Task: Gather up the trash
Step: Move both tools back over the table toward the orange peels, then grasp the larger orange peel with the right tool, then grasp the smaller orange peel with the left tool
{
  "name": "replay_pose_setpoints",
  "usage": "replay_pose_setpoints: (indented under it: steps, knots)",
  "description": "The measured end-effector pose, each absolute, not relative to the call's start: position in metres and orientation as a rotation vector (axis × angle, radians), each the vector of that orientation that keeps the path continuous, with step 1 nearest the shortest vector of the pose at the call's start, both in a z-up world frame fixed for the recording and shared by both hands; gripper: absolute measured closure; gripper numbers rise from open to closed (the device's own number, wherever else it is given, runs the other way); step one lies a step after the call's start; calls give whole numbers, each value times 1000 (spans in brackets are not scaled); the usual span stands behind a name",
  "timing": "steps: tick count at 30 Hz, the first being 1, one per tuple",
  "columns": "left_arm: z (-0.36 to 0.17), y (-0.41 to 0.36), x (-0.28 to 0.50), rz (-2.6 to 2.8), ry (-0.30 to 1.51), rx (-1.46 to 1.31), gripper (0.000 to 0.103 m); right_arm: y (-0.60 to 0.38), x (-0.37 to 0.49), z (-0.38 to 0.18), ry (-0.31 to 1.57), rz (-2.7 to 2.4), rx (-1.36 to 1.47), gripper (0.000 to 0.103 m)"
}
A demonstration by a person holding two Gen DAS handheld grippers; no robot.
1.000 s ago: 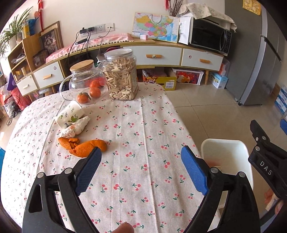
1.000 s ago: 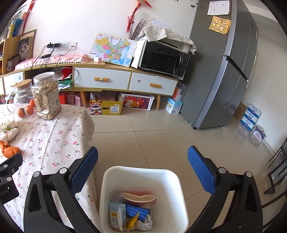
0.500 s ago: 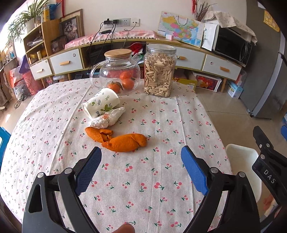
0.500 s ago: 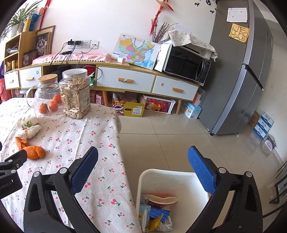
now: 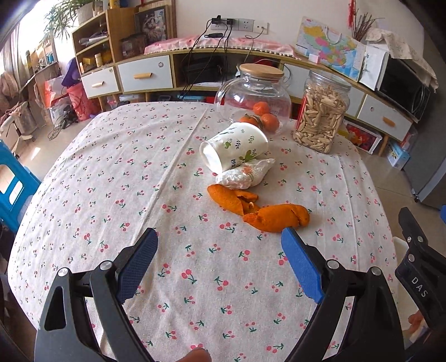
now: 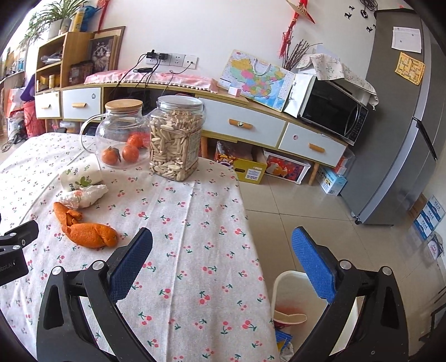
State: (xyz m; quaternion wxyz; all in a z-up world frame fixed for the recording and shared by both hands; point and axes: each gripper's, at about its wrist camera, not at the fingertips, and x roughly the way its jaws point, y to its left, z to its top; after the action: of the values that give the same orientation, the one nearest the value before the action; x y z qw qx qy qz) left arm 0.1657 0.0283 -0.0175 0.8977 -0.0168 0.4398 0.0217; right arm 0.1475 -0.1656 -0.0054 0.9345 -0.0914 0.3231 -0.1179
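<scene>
Nearby, white bin (image 6: 287,292) holding wrappers, glass jar (image 6: 122,133) with oranges (image 6: 122,153)

Ahead of you, a table under a cherry-print cloth (image 5: 117,172). Toward the upper middle of the left view, a mug (image 5: 234,146) lies on its side, mouth facing lower left. Behind it stands a glass jug (image 5: 253,97) with a wooden lid, tangerines (image 5: 266,117) inside. Just right of the jug, a clear jar (image 5: 320,114) packed with pale seeds. In your right view, a sideboard (image 6: 242,122) runs along the wall, a map (image 6: 256,79) leaning on it, a microwave (image 6: 334,111) at its right end. Fridge (image 6: 401,117) at the right edge. Shelves (image 5: 92,53) upper left, plant (image 6: 53,14) on top.
</scene>
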Motion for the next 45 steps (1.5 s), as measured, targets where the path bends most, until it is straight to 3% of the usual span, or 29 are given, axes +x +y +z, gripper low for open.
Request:
replay_pose_setpoints:
  steps: [15, 26, 27, 28, 29, 31, 34, 45]
  knots:
    - [-35, 93, 174, 169, 988, -96, 15, -106, 205, -50, 833, 150, -99, 7]
    - [-35, 113, 184, 215, 1005, -166, 15, -63, 226, -83, 917, 329, -204, 7]
    - [-35, 113, 185, 216, 1005, -168, 15, -62, 226, -85, 919, 340, -210, 12]
    - [-35, 114, 186, 217, 1005, -171, 15, -61, 227, -86, 926, 347, -212, 27]
    - [-35, 115, 187, 216, 1008, -176, 15, -62, 227, -86, 929, 342, -217, 29]
    - [-36, 115, 190, 211, 1015, -191, 15, -64, 226, -83, 919, 334, -211, 49]
    - [-37, 112, 196, 196, 1026, -217, 15, -77, 226, -78, 929, 323, -157, 62]
    - [-53, 81, 233, 143, 1070, -262, 15, -128, 201, -36, 885, 198, -92, 66]
